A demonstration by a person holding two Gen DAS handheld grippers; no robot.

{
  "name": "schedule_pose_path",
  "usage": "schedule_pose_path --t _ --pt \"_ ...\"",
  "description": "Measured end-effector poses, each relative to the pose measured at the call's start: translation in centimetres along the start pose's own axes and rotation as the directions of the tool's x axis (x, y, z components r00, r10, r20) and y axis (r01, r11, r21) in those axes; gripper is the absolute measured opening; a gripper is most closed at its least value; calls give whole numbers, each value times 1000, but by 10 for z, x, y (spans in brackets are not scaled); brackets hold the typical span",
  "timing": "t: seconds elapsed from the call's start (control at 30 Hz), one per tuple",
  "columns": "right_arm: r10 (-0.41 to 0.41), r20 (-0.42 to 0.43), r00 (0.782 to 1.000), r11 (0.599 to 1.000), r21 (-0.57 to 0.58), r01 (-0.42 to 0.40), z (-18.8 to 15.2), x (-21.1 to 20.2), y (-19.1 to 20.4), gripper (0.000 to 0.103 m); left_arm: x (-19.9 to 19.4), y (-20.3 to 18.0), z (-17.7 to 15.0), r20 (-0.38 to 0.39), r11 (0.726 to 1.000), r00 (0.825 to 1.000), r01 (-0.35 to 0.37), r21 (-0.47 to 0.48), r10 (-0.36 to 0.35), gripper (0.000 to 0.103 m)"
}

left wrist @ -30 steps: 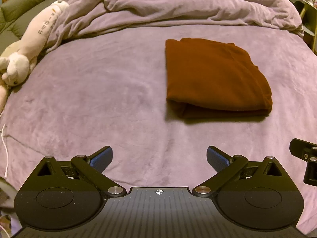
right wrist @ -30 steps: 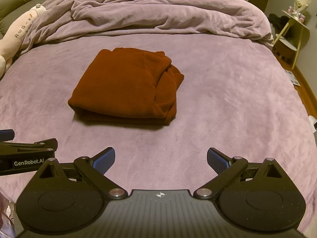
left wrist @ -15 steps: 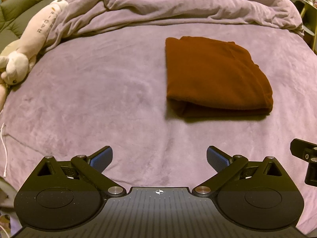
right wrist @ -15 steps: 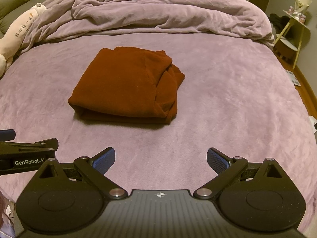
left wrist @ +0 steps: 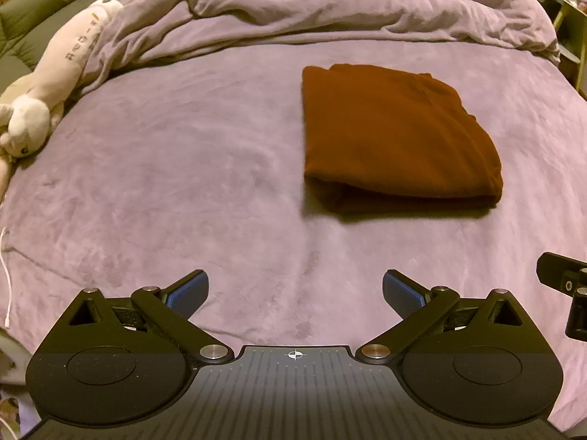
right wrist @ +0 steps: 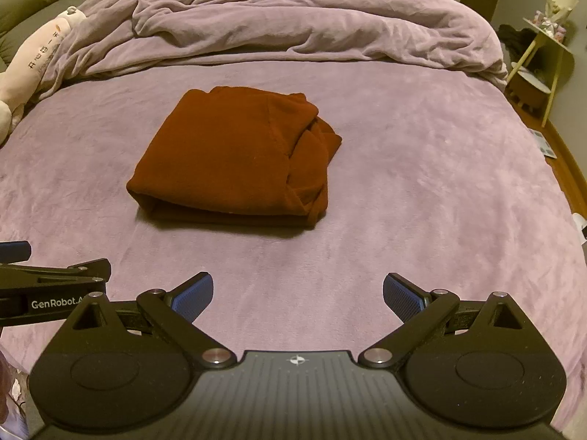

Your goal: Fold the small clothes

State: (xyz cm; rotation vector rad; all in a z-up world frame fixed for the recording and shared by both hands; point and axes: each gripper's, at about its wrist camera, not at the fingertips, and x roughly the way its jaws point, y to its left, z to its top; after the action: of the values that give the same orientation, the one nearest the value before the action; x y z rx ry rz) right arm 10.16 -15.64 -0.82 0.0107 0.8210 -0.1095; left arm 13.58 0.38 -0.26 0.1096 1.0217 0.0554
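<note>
While your left gripper hangs low over the near part of the bed with its blue pads spread wide and nothing between them, your right gripper sits just beside it in the same condition, fingers fully apart and empty. You hold both well back from the cloth, level and side by side, which reads to me as a stand-off: neither tool is reaching for an edge, and the spread fingers suit either a release or readiness for another pinch.

Ahead of them the rust-brown garment lies on the purple blanket near the middle of the bed, apart from both grippers. You see it as a compact, roughly square packet of several layers, with a rounded fold facing you. Its left side is smooth and straight; its right side is looser, with bunched layers poking out past the top sheet. I judge the folding nearly or fully done, with that right edge the only untidy part.

Beyond it lies the rumpled duvet, and a plush toy rests at the far left.
</note>
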Motion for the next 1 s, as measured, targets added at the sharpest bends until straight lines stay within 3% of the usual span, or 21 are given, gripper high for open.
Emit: schedule_pose_path --t 0.53,1.0 --pt "-2 2 1000 1000 4 2 -3 -2 -2 99 -1 6 0 -21 998 999 40 -37 -41 103" --pt "-2 -2 1000 1000 12 2 -4 -3 -4 99 -3 2 -4 -12 1000 1000 16 -15 -16 103"
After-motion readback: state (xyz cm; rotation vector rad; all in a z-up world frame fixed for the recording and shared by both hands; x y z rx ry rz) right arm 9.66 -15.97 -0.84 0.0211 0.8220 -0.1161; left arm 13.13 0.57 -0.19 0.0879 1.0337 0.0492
